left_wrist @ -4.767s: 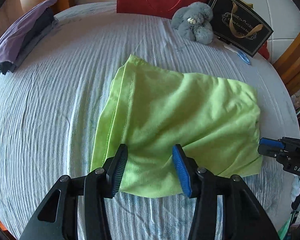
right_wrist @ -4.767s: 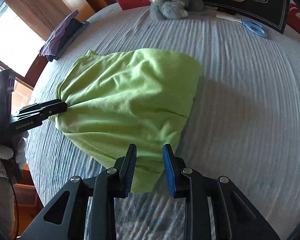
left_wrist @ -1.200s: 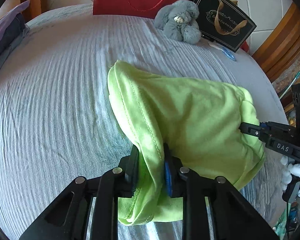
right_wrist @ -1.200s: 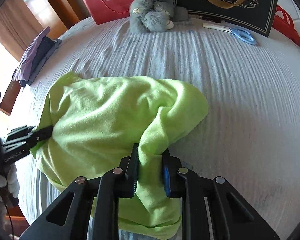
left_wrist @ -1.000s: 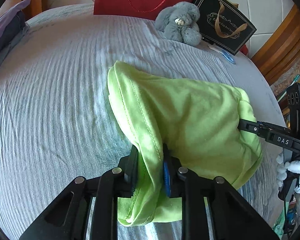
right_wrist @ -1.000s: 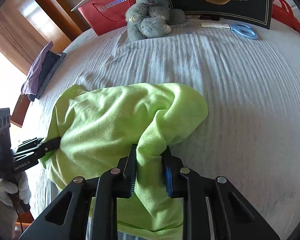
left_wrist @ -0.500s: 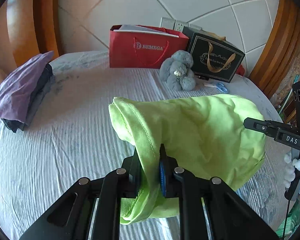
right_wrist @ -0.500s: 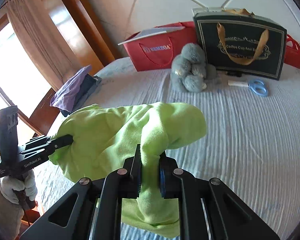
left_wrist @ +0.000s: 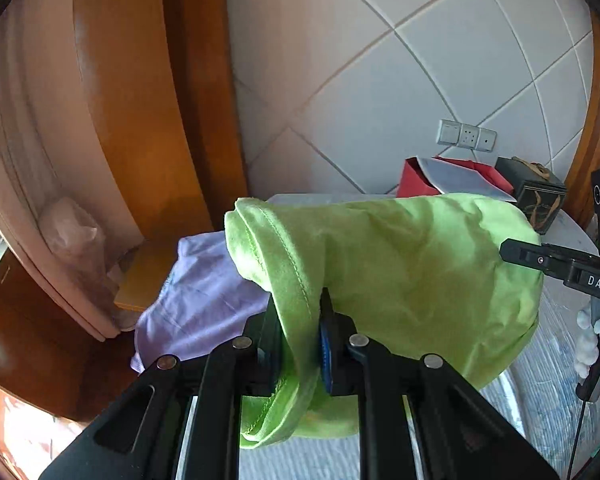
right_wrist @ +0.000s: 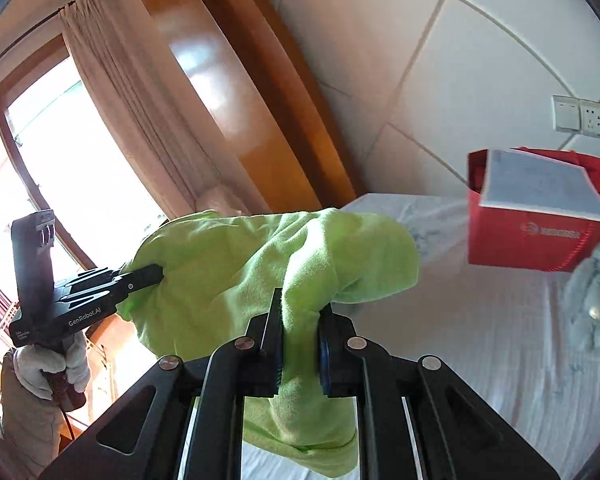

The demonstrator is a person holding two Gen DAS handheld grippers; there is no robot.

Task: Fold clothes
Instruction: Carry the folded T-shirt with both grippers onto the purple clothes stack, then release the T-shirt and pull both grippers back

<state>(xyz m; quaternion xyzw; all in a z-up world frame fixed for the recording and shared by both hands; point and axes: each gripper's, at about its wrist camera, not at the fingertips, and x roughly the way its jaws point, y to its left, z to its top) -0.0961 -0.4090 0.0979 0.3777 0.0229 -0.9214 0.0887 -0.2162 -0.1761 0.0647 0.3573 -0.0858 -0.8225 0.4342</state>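
Lime-green garment (left_wrist: 400,264) hangs bunched in the air between two grippers, its long axis running sideways from one to the other. Left gripper (left_wrist: 300,344), marked "GenRobot.AI", pinches a stitched hem; right gripper (right_wrist: 300,344), marked "DAS", clamps a fold. Ahead of both stands a red gift bag (right_wrist: 540,236), logo unreadable.

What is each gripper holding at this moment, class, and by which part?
Both hold the green garment, lifted off the bed. The left gripper clamps its stitched hem edge; the right gripper clamps a bunched fold at the opposite end.
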